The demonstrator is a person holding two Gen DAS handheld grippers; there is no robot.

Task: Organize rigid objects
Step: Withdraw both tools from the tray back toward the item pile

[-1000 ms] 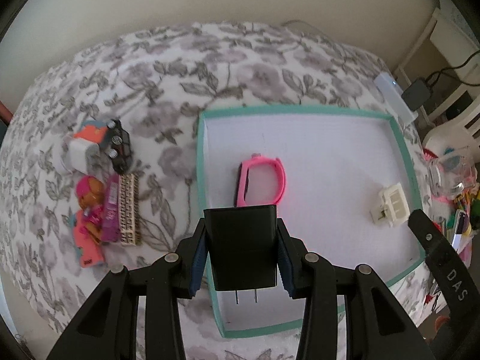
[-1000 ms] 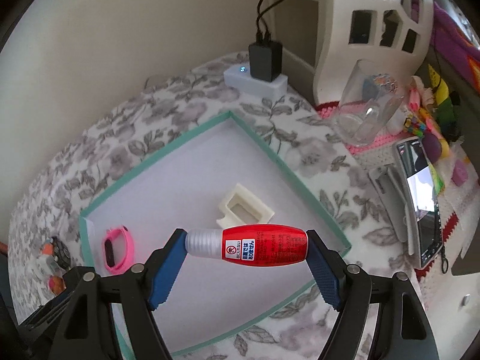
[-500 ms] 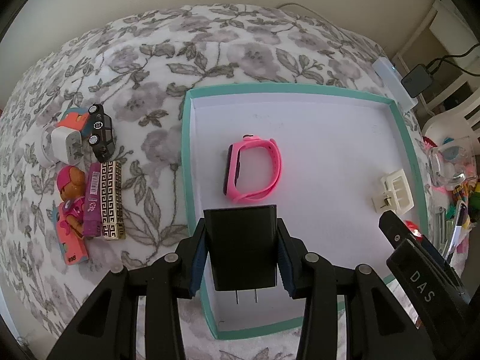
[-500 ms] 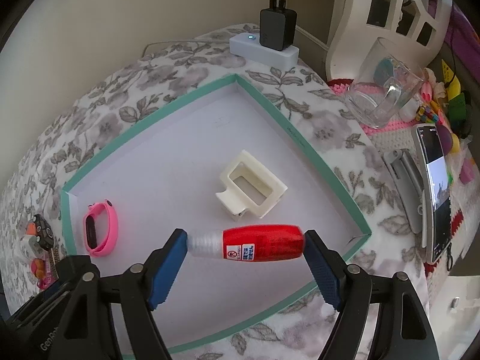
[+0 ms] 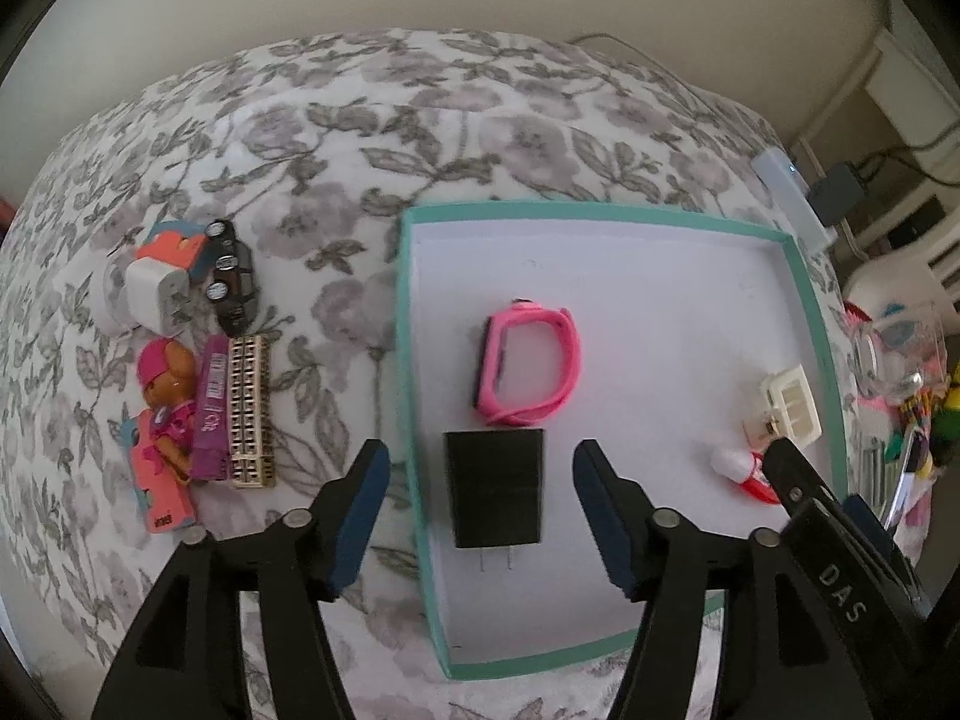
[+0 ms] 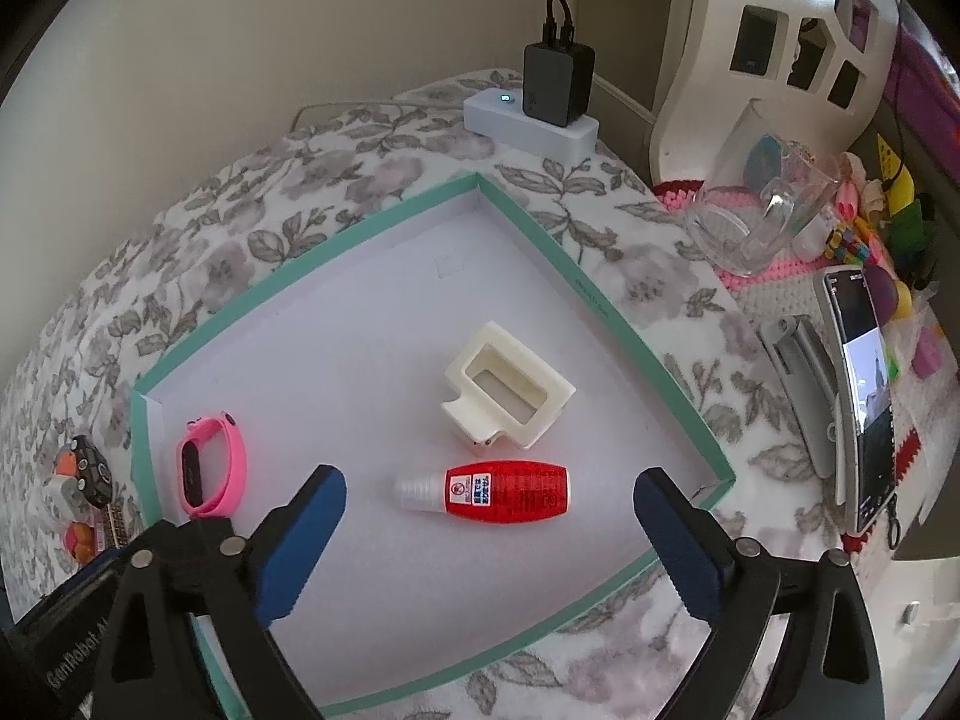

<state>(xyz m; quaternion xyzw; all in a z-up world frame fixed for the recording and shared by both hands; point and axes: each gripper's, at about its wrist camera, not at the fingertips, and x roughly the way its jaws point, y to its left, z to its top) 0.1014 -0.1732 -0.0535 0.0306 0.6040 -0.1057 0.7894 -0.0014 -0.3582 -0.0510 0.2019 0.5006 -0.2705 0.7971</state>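
A teal-rimmed white tray [image 5: 408, 324] [image 6: 612, 324] lies on a floral cloth. Inside it lie a black plug adapter [image 5: 494, 487], a pink wristband [image 5: 528, 367] [image 6: 211, 463], a cream plastic holder [image 5: 791, 403] [image 6: 509, 399] and a red bottle [image 6: 489, 491] [image 5: 744, 471]. My left gripper [image 5: 480, 507] is opening, its pads clear of the adapter lying between them. My right gripper [image 6: 489, 534] is opening too; the red bottle rests on the tray floor between its jaws, untouched.
Left of the tray sits a heap of small items: a white charger [image 5: 153, 291], a black toy car [image 5: 231, 279], a doll figure [image 5: 165, 396], a patterned box [image 5: 249, 411]. Right of it are a power strip [image 6: 531, 123], a glass mug [image 6: 756, 222], a phone [image 6: 864, 396] and toys.
Both grippers have opened. The black adapter has dropped from the left jaws onto the tray floor, and the red bottle has dropped from the right jaws onto it.
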